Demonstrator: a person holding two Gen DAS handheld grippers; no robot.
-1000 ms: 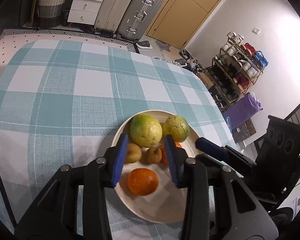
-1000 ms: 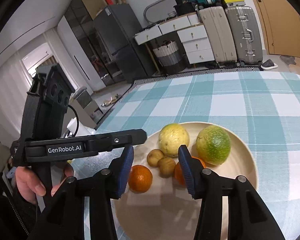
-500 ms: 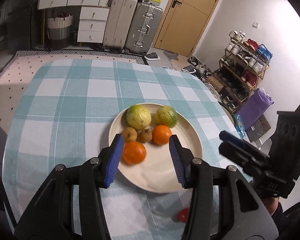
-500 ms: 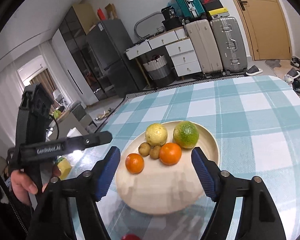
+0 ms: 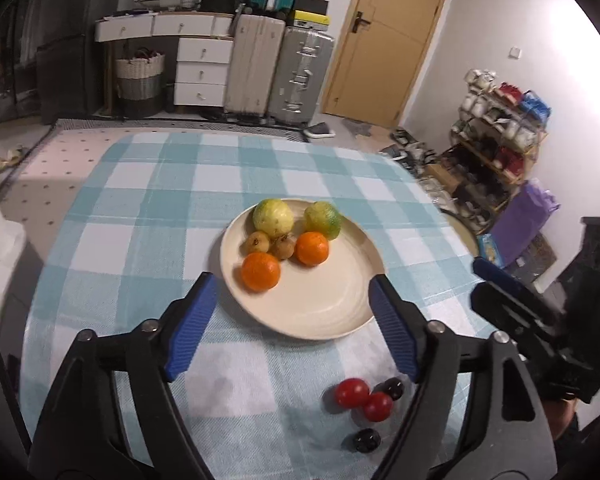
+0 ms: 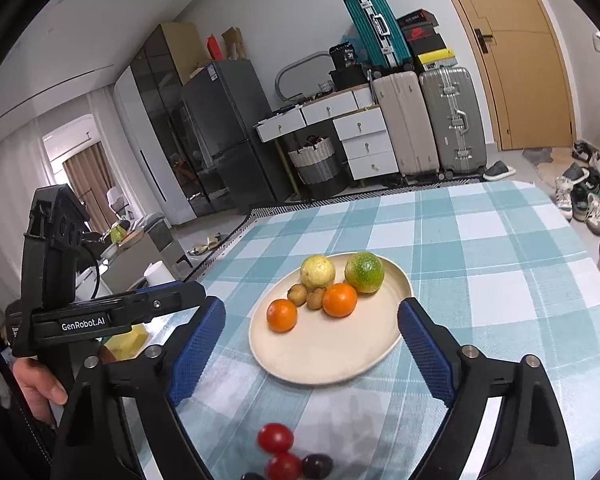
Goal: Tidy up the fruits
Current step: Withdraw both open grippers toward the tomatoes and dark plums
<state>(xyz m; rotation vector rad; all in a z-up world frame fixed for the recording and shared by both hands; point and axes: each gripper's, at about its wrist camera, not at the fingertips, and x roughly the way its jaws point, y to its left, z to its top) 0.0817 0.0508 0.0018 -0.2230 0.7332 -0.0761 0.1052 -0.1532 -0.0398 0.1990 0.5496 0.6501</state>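
Observation:
A cream plate (image 5: 332, 300) (image 6: 340, 356) on the checked cloth holds two oranges (image 5: 261, 271) (image 6: 339, 299), a yellow fruit (image 5: 273, 217) (image 6: 317, 272), a green citrus (image 5: 322, 219) (image 6: 364, 272) and two small brown fruits (image 5: 256, 242) (image 6: 298, 294). Two red tomatoes (image 5: 352, 393) (image 6: 275, 437) and two dark grapes (image 5: 367, 440) (image 6: 317, 465) lie on the cloth in front of the plate. My left gripper (image 5: 293, 304) is open and empty above the plate's near edge. My right gripper (image 6: 312, 332) is open and empty, also back from the plate.
The round table (image 5: 148, 200) has a blue-and-white checked cloth. The right gripper's body (image 5: 540, 320) shows at the right in the left view; the left one's body (image 6: 80, 320) shows at the left in the right view. Suitcases, drawers and a door stand beyond.
Both grippers have pulled back and up from the plate and opened wider. The tomatoes and grapes in front of the plate have come into view.

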